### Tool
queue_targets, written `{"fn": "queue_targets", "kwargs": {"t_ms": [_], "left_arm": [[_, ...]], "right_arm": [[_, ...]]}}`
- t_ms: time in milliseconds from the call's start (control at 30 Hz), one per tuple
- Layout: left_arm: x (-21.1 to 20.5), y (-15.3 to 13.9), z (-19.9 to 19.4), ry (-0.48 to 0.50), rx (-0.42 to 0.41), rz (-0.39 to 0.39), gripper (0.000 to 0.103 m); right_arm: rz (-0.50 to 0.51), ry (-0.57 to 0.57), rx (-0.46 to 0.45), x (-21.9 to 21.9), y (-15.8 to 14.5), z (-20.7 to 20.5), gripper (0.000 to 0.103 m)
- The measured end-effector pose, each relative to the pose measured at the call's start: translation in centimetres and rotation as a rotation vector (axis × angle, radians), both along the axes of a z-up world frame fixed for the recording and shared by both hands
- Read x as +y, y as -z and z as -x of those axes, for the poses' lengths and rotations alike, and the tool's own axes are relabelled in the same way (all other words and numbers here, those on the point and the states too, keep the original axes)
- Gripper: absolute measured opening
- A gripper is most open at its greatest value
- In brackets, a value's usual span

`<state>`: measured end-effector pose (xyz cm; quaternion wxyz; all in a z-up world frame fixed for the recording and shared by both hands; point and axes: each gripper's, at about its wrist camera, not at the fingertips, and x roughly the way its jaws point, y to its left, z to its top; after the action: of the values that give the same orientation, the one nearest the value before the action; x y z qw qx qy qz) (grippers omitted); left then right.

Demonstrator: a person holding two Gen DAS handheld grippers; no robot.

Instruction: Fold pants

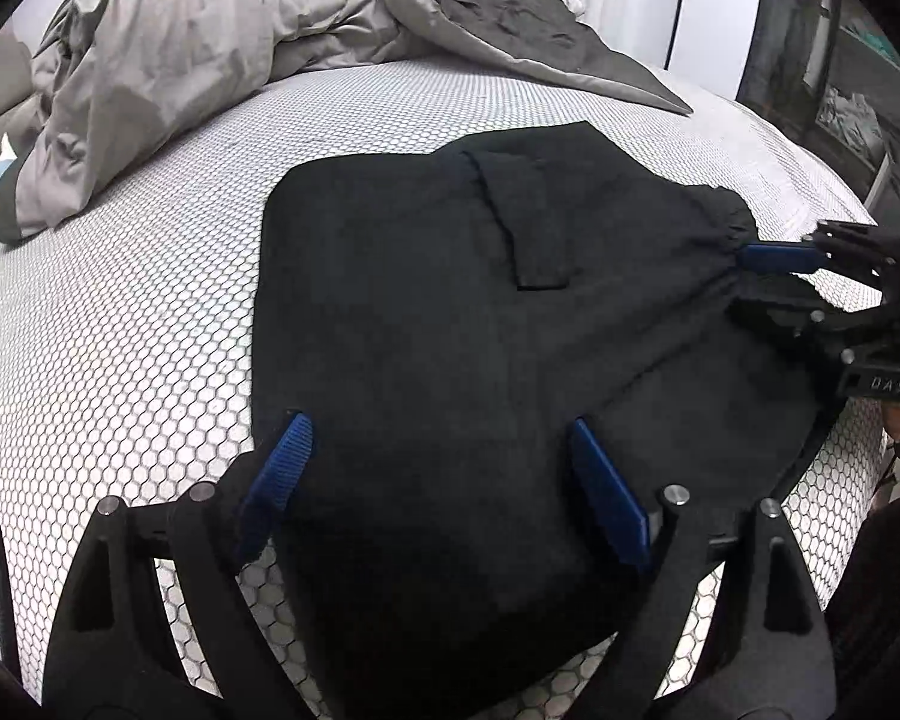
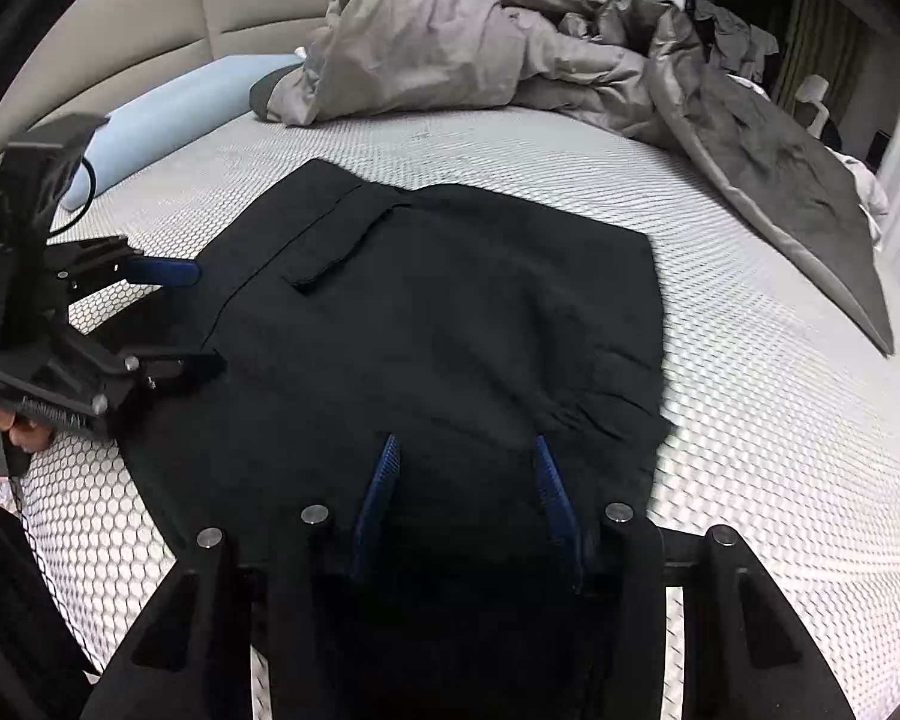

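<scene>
Black pants (image 1: 450,312) lie folded into a rough rectangle on the honeycomb-patterned mattress (image 1: 120,330), a flap pocket on top; they also show in the right wrist view (image 2: 450,330). My left gripper (image 1: 438,480) is open, its blue pads standing apart over the near edge of the pants. It also shows in the right wrist view (image 2: 180,318) at the pants' left edge. My right gripper (image 2: 468,498) is open over the near edge of the pants. In the left wrist view it (image 1: 768,282) sits at the gathered cuff on the right.
A crumpled grey duvet (image 1: 180,60) lies at the back of the bed, with a dark grey sheet (image 2: 798,180) spread beside it. A light blue pillow (image 2: 168,114) rests against the beige headboard (image 2: 150,30). The mattress edge (image 1: 858,450) runs close behind the pants.
</scene>
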<state>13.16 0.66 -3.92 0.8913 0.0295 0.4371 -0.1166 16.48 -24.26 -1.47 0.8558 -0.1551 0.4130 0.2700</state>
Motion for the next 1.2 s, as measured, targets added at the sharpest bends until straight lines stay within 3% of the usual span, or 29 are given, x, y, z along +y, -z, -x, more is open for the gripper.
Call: {"fn": "queue_targets", "kwargs": {"t_ms": [133, 200, 333, 433, 533, 633, 733, 833, 900, 1033, 1100, 1133, 1200], "left_arm": [[0.7, -1.7, 0.6, -0.005, -0.012, 0.001, 0.086], [1.4, -3.3, 0.4, -0.032, -0.052, 0.027, 0.086], [2.2, -4.7, -2.5, -0.061, -0.058, 0.056, 0.086], [2.2, -3.8, -5.7, -0.045, 0.007, 0.051, 0.085], [2.2, -1.6, -8.0, -0.023, 0.101, 0.03, 0.081], [4.2, 0.2, -9.0, -0.04, 0.165, 0.139, 0.092], [5.7, 0.6, -9.0, -0.052, 0.182, 0.219, 0.093], [6.1, -0.4, -8.4, -0.068, 0.144, 0.187, 0.093], [6.3, -1.6, -7.9, -0.088, 0.117, 0.168, 0.084], [6.8, -4.9, -7.2, -0.127, -0.012, 0.182, 0.079], [6.5, -5.5, -7.7, -0.141, -0.041, 0.179, 0.055], [6.3, -5.3, -8.2, -0.14, -0.036, 0.183, 0.05], [5.7, -4.1, -9.5, -0.138, 0.008, 0.178, 0.029]], "right_arm": [[-0.079, 0.017, 0.002, -1.4, -0.5, -0.3, 0.049], [-0.134, 0.035, -0.035, -1.6, -1.7, -0.6, 0.055], [-0.159, 0.081, -0.052, -0.5, -3.3, -2.6, 0.057], [-0.142, 0.054, -0.019, 1.6, -3.0, -4.0, 0.057], [-0.04, 0.002, 0.016, 4.0, -1.5, -4.9, 0.057], [0.04, 0.016, 0.077, 4.4, 1.2, -6.2, 0.054], [0.017, 0.008, 0.094, 2.9, 1.4, -6.3, 0.054], [-0.015, -0.001, 0.096, 1.6, 0.6, -5.9, 0.054], [-0.042, -0.003, 0.082, 1.3, -0.3, -5.4, 0.054], [-0.12, 0.015, 0.03, 1.0, -2.4, -5.2, 0.055], [-0.145, 0.046, 0.013, 0.9, -3.3, -5.7, 0.055], [-0.147, 0.063, 0.007, 1.0, -3.3, -6.2, 0.055], [-0.14, 0.078, 0.02, 1.7, -3.0, -7.0, 0.055]]}}
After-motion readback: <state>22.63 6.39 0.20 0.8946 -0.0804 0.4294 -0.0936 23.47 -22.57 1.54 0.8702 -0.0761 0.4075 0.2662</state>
